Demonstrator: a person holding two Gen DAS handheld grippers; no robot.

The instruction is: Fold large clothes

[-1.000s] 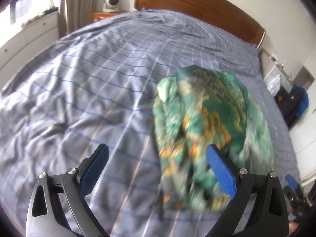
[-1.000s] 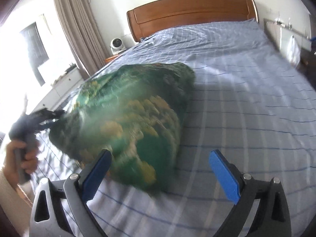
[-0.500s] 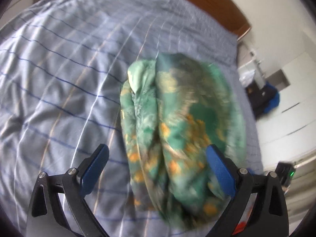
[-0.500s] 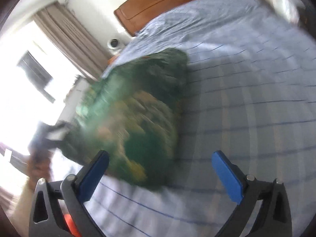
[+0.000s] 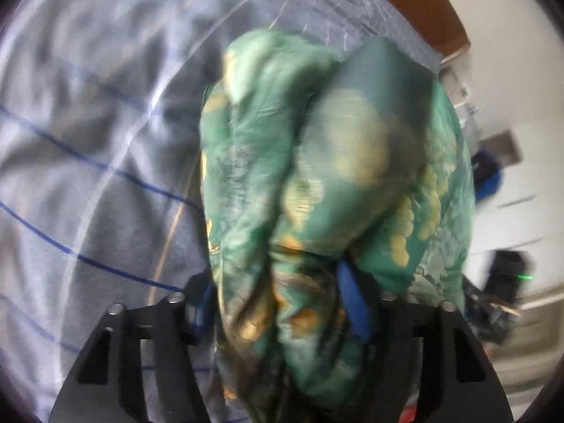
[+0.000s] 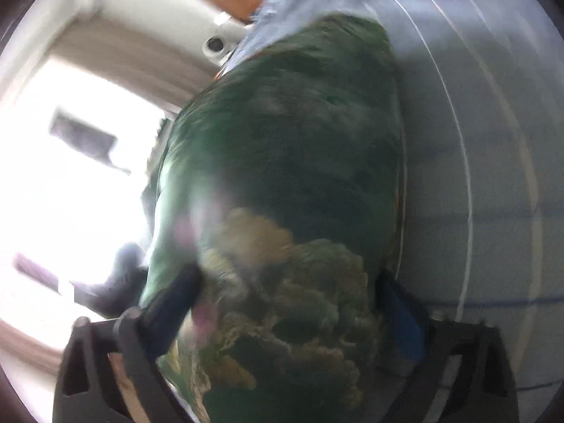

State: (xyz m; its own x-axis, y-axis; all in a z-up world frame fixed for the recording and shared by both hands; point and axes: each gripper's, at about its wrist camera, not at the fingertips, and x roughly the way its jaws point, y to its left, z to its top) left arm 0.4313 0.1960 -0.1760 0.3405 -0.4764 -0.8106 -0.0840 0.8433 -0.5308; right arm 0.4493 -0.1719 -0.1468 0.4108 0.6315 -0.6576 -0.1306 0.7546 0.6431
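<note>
A bunched green garment (image 5: 317,176) with yellow-orange print lies on the blue-striped grey bedsheet (image 5: 88,141). My left gripper (image 5: 282,303) has its blue pads (image 5: 354,303) pressed into the near end of the garment, jaws closed in on the cloth. In the right wrist view the same garment (image 6: 292,176) fills the middle, and my right gripper (image 6: 289,303) has its fingers (image 6: 398,313) on both sides of its near end, jaws still wide. Both views are motion-blurred.
The wooden headboard (image 5: 416,3) is at the far end of the bed. A bright window with curtains (image 6: 70,162) is at the left of the right wrist view. Dark gear stands on the floor (image 5: 504,275) beside the bed.
Both grippers moved forward onto the garment's near ends. The left jaws narrowed from wide open onto the cloth. The right jaws now straddle the bundle.
</note>
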